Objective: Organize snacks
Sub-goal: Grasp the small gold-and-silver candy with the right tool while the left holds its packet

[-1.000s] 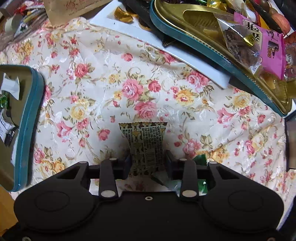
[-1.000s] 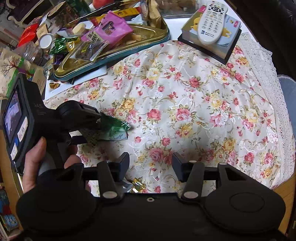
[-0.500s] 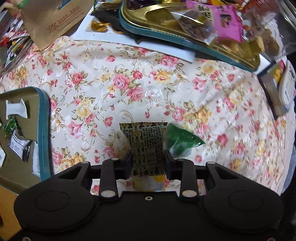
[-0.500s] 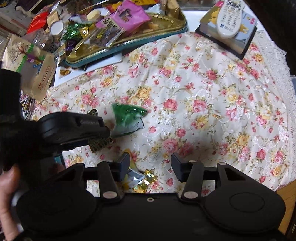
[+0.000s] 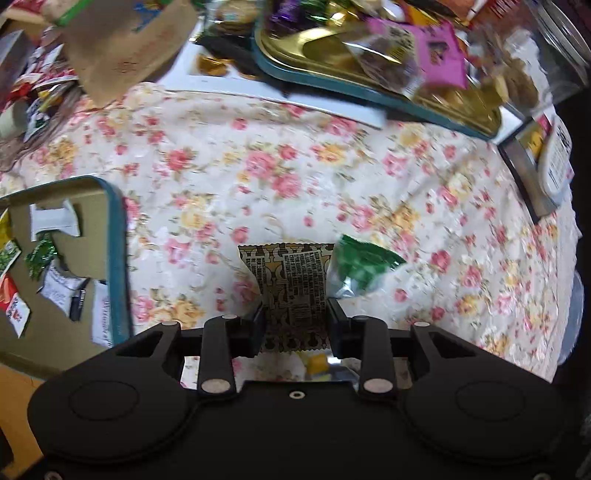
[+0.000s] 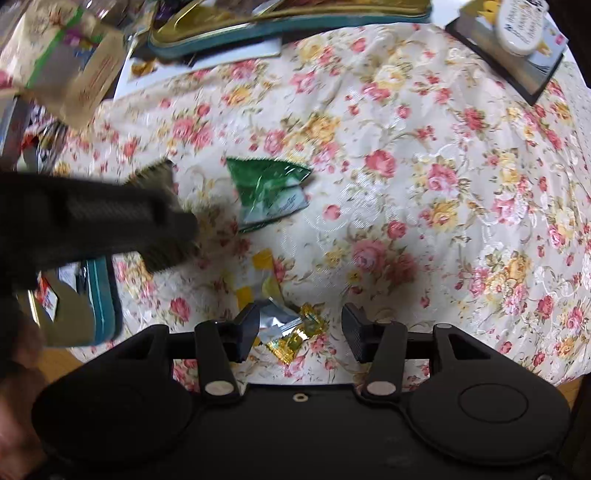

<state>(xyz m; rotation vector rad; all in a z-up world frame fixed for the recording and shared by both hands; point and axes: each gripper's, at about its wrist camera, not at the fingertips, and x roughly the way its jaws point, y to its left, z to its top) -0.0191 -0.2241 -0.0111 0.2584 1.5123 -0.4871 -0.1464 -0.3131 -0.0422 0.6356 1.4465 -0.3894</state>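
My left gripper is shut on a gold-and-black printed snack packet and holds it above the floral tablecloth. A green snack packet lies on the cloth just right of it, and shows in the right wrist view. A teal-rimmed gold tin with several small packets inside sits at the left. My right gripper is open and empty, low over small gold and silver wrappers. The left gripper body appears blurred at the left of the right wrist view.
A second teal-rimmed gold tray piled with snacks, including a pink packet, sits at the back. A brown paper bag stands back left. A remote on a box lies back right. The table edge runs along the right.
My left gripper has lifted and swung left with the gold-and-black packet, bringing the teal tin further into its view. The right gripper moved forward and lower over the small wrappers.
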